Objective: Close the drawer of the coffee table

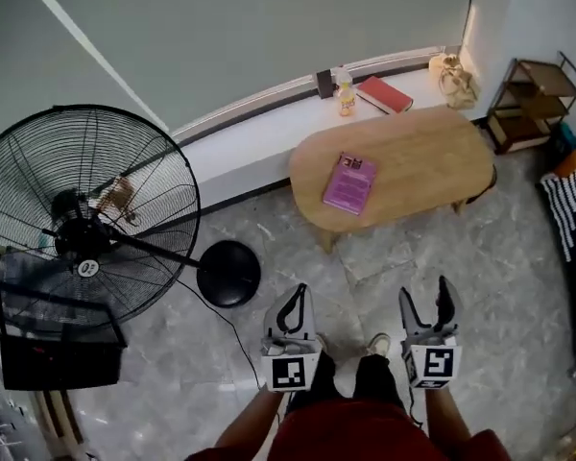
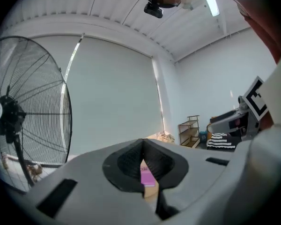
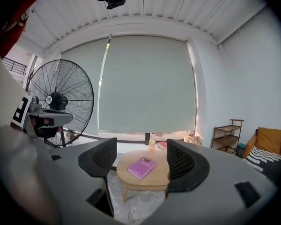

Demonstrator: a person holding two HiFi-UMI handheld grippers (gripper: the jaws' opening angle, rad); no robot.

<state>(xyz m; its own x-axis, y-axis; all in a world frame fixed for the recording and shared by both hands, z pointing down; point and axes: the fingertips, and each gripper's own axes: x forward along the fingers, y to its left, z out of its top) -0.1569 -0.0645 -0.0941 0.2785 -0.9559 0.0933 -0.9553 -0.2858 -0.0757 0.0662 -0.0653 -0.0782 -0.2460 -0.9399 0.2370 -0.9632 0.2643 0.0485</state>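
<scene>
wooden and oval, the desk (image 1: 432,152) is standing beside the window ledge (image 1: 250,134), carrying a pink book (image 1: 350,182), well apart from both tools. the left hand-held gripper (image 1: 297,296) is hanging clenched and empty, the right hand-held gripper (image 1: 426,293) released. a black fan (image 1: 86,219) is standing leftward.

The coffee table (image 1: 413,161) has a pale wooden top, smooth and matt, and the purple book (image 1: 350,182) near that tabletop's left edge has a smooth paper cover. The floor (image 1: 499,257) is grey veined stone tile with a polished look, and the fan (image 1: 77,233) standing on it has a black metal wire guard and a matt black base. The left gripper (image 1: 300,288) and right gripper (image 1: 424,291) have matt light-grey plastic shells, and their black pads (image 3: 180,165) are finely ribbed.
</scene>
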